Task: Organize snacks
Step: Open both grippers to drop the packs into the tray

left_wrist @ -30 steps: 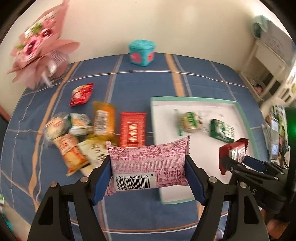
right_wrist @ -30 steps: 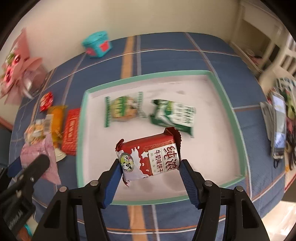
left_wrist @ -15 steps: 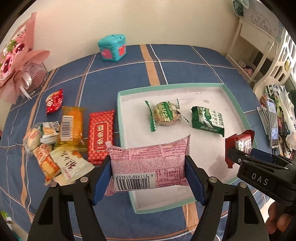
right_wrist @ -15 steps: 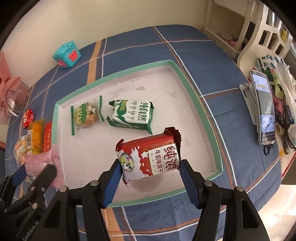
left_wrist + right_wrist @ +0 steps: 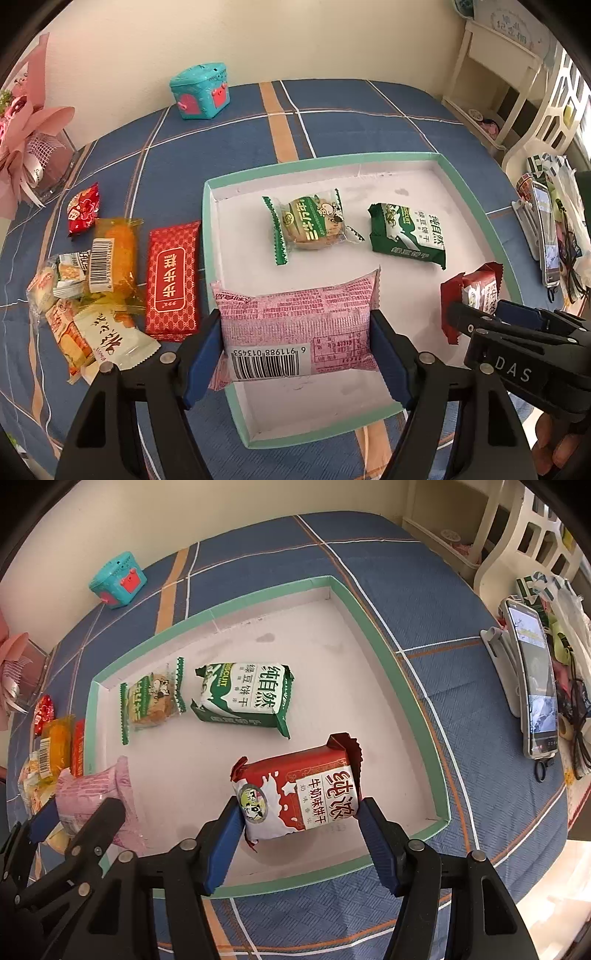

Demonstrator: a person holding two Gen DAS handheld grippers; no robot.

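Observation:
My left gripper (image 5: 297,332) is shut on a pink snack packet (image 5: 295,325), which hangs over the near left part of the white tray with a green rim (image 5: 476,210). My right gripper (image 5: 299,818) is shut on a red milk-biscuit packet (image 5: 303,794) over the tray's near right part; that packet (image 5: 476,291) also shows at the right of the left wrist view. Inside the tray lie a green round-biscuit packet (image 5: 310,225) and a green-and-white biscuit packet (image 5: 410,232). Several loose snacks (image 5: 110,273) lie on the blue cloth left of the tray.
A teal toy box (image 5: 199,90) stands at the back by the wall. A pink bouquet (image 5: 26,140) sits at the far left. To the right of the tray a phone on a stand (image 5: 532,686) rests near the table edge, with a white chair behind.
Both grippers have moved in over the tray and come lower, each keeping its packet. The tray and the snacks in it now look larger and nearer.

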